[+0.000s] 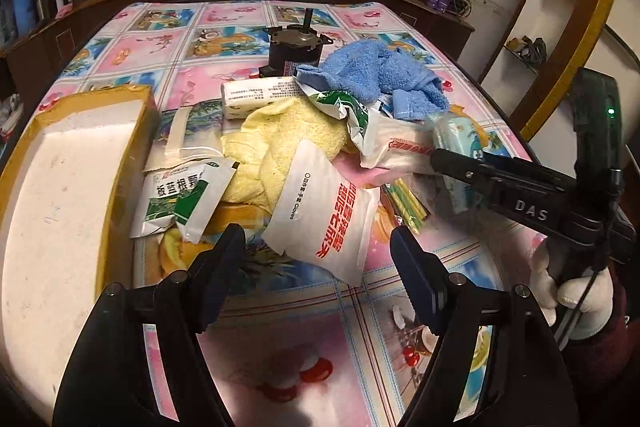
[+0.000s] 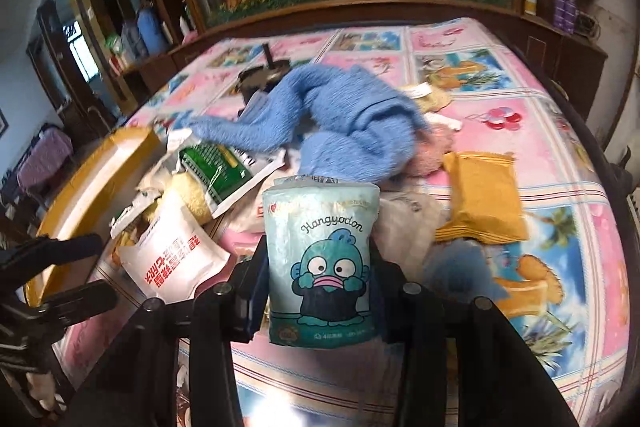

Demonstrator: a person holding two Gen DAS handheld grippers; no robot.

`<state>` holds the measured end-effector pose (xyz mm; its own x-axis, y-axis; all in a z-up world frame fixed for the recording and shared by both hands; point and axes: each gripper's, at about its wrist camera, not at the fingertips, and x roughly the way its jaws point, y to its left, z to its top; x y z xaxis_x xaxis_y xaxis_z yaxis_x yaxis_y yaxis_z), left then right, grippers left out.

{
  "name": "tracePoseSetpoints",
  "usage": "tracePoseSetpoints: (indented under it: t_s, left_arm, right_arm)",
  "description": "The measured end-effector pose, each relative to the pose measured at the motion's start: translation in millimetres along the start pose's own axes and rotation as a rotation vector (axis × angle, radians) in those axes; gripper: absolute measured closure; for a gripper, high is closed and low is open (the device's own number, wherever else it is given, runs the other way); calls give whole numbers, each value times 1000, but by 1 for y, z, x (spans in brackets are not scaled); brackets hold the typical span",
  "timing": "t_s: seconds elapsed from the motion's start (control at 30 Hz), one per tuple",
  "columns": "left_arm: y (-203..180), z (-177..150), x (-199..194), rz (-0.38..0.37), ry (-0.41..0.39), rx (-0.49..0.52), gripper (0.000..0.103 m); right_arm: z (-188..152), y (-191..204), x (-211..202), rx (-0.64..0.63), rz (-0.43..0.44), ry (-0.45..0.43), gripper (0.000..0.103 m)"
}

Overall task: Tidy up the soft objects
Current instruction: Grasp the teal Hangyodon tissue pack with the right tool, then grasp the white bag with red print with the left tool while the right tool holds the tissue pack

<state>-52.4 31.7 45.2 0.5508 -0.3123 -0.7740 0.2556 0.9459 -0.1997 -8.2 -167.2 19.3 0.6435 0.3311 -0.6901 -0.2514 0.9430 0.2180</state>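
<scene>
soft plastic, the tissue pack (image 2: 322, 267) sits clamped in the right hand-held gripper (image 2: 320, 291), just above the table (image 2: 560, 155) pile; light, squashy, slippery film, best pinched across its middle. left hand-held gripper (image 1: 318, 259) stands apart beside the white glove pouch (image 1: 320, 207).

The left gripper (image 1: 316, 247) had two black fingers (image 1: 224, 267) with dark blue pads, and round silver screws sat on its black frame. The right gripper (image 1: 436, 157) was also black, with white letters "DAS", a small green light and a thin black cable. The hand (image 1: 576, 295) wore a white glove and a dark red sleeve (image 1: 604, 359).
</scene>
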Motion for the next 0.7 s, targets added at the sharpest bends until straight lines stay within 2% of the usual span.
tracePoseSetpoints:
  t_s: [0.2, 0.3, 0.37, 0.4, 0.43, 0.47, 0.5, 0.7]
  left_arm:
    - [-7, 11, 34, -9, 32, -12, 27]
    - [-17, 13, 47, 53, 48, 22, 27]
    - [-24, 11, 54, 129, 57, 70, 30]
    - [-25, 10, 55, 138, 61, 75, 38]
    - [-23, 10, 55, 116, 64, 69, 64]
    - [-22, 10, 52, 92, 59, 60, 83]
    - [-19, 9, 50, 54, 72, 33, 92]
    - [-4, 2, -8, -17, -40, -51, 93]
  right_arm:
    - [0, -12, 1, 67, 17, -14, 60]
    - [0, -11, -1, 70, 19, -16, 60]
    - [0, -13, 0, 84, 28, -7, 60]
    - [0, -13, 1, 89, 32, -5, 60]
    - [-1, -13, 0, 90, 37, -7, 60]
    - [-1, -12, -1, 88, 39, -11, 60]
    - [-1, -13, -1, 86, 38, -13, 60]
    - [-3, -9, -5, 67, 21, -40, 60]
